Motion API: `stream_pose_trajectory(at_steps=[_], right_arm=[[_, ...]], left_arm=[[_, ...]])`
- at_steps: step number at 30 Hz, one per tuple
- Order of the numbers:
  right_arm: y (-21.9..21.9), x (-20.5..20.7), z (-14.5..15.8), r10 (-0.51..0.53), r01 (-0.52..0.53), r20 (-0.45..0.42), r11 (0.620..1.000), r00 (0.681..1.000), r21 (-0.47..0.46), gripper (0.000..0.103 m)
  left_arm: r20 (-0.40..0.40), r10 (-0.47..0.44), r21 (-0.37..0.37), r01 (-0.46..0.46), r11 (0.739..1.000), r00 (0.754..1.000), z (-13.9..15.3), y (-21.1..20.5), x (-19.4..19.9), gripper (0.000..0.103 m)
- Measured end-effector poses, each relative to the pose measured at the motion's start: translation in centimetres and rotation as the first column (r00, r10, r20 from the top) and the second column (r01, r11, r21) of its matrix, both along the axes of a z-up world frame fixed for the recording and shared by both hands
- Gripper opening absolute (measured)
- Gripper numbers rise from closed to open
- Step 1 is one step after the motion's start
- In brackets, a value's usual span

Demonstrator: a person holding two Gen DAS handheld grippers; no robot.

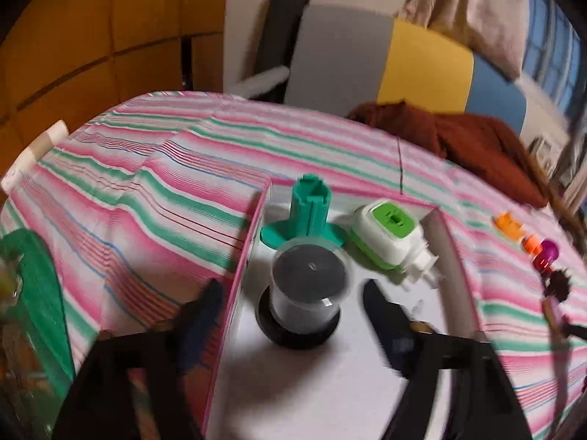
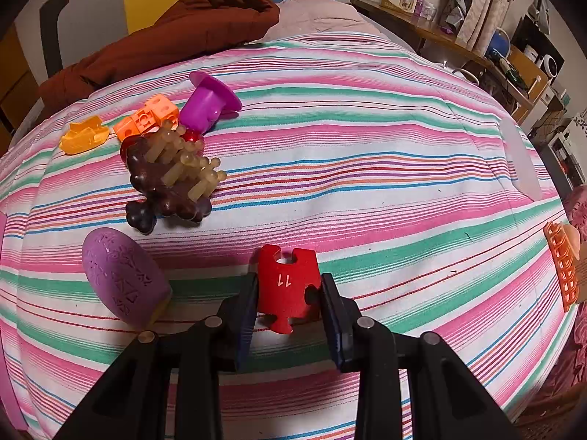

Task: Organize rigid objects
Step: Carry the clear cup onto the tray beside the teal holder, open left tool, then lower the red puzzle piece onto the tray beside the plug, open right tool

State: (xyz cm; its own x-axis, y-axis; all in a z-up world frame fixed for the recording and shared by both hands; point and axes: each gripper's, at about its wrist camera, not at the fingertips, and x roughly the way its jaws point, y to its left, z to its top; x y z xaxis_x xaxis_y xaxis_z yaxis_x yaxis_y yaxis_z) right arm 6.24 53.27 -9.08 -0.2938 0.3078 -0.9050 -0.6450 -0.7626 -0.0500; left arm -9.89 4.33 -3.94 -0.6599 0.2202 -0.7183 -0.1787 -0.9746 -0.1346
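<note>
In the left wrist view a pink-walled box lies on the striped cloth. In it stand a clear cup with a black base, a teal stand and a green-and-white block. My left gripper is open, its fingers wide on either side of the cup and apart from it. In the right wrist view my right gripper is shut on a red puzzle piece marked 11, just above the cloth.
Left of the right gripper lie a purple egg-shaped object, a brown spiky toy, a magenta stand, orange blocks and an orange boat. An orange basket sits at the right edge. A brown garment lies behind.
</note>
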Motion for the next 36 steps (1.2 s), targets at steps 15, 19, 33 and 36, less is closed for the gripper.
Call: stream_pose_trajectory(at_steps=[15, 19, 33, 36], right_arm=[[-0.7, 0.0, 1.6, 0.030, -0.034, -0.125, 0.999, 0.992, -0.036, 0.032], [-2.5, -0.1, 3.2, 0.087, -0.088, -0.203, 0.996, 0.975, 0.006, 0.032], [-16.6, -7.5, 5.5, 0.428, -0.450, -0.300, 0.893, 0.853, -0.006, 0.032], [-19.8, -9.6, 6.1, 0.488, -0.509, -0.298, 0.860, 0.820, 0.007, 0.032]], left_arm=[[-0.042, -0.131, 0.084, 0.134, 0.987, 0.991, 0.1, 2.5, 8.5, 0.102], [-0.040, -0.153, 0.074, 0.155, 0.985, 0.987, -0.1, 2.8, 9.0, 0.102], [-0.046, -0.174, 0.082, 0.177, 0.981, 0.984, -0.2, 1.8, 10.1, 0.102], [-0.049, -0.169, 0.094, 0.173, 0.980, 0.984, -0.1, 1.3, 10.1, 0.102]])
